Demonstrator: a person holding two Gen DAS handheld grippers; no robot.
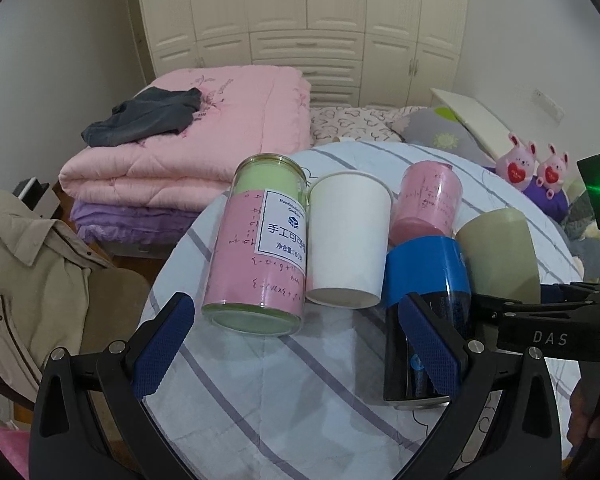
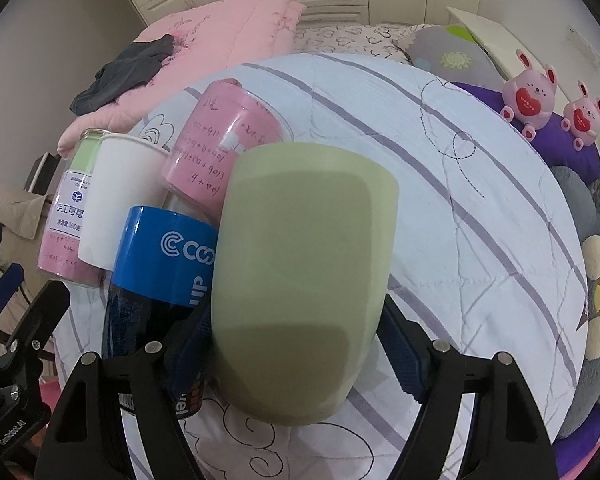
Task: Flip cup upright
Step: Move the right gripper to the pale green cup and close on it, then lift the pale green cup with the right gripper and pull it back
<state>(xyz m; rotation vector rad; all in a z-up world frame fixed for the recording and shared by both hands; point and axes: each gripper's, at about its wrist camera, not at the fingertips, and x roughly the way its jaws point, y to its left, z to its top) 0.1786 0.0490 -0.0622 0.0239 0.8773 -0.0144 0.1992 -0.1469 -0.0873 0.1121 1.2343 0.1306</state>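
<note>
A pale green cup (image 2: 300, 280) lies tipped on the striped quilt, its base pointing away from the right wrist camera. My right gripper (image 2: 296, 340) has its blue pads on both sides of the cup and is shut on it. In the left wrist view the same cup (image 1: 496, 248) sits at the right, with the right gripper's black body (image 1: 548, 320) reaching in to it. My left gripper (image 1: 300, 344) is open and empty above the quilt, in front of the row of containers.
A white paper cup (image 1: 348, 240), a pink and green labelled jar (image 1: 256, 248), a pink jar (image 1: 424, 204) and a blue-banded dark bottle (image 1: 428, 300) stand close beside the green cup. The striped quilt (image 1: 280, 392) covers a round table. Two pink plush rabbits (image 2: 552, 100) sit at the far right.
</note>
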